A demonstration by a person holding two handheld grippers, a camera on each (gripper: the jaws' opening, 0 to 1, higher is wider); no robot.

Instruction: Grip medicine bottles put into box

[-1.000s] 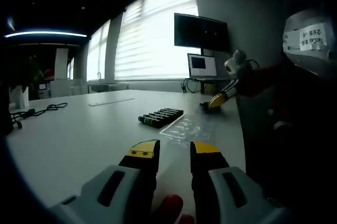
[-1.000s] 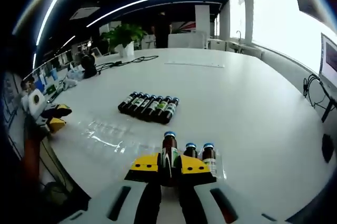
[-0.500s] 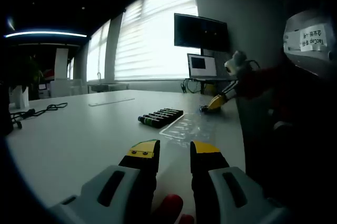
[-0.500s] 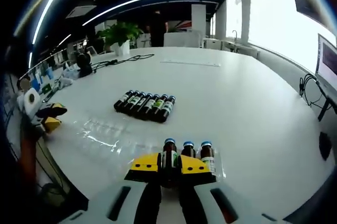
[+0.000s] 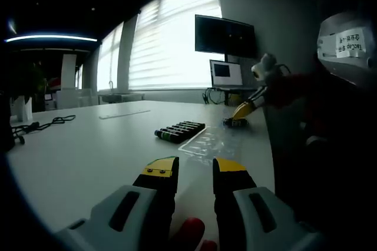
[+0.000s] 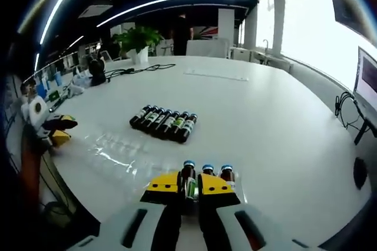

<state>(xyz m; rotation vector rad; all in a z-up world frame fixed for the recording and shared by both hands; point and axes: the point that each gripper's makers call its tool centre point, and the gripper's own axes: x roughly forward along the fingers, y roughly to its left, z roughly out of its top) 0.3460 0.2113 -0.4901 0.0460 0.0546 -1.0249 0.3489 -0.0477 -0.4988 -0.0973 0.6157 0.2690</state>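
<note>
**Right gripper view: bottle pinched at the near table edge**

Right gripper view had shifted slightly from half a second before, so the row of bottles (image 6: 164, 124) sat a little lower and the three standing bottles a touch smaller; that was your camera moving, not the things. Left gripper view looked unchanged but for your other gripper's yellow tips dipping a little by the far edge.

Your right gripper (image 6: 189, 183) had its yellow jaws clamped on the leftmost bottle (image 6: 188, 175) of three upright ones, with two more bottles (image 6: 218, 174) standing just beside it to the right. Your left gripper (image 5: 195, 171) hovered low over the table (image 5: 88, 151), jaws apart with nothing between them. It also showed at the left of the right gripper view (image 6: 56, 131), near the table edge.

The row of dark bottles lay on their sides, touching one another, mid-table. A clear plastic tray (image 6: 118, 148) lay between that row and the near edge. The table was white and broad. A cable (image 6: 138, 69) lay at its far side, a plant (image 6: 134, 40) behind it, bright blinds (image 5: 171, 45) and a dark screen (image 5: 225, 36) along the wall.
</note>
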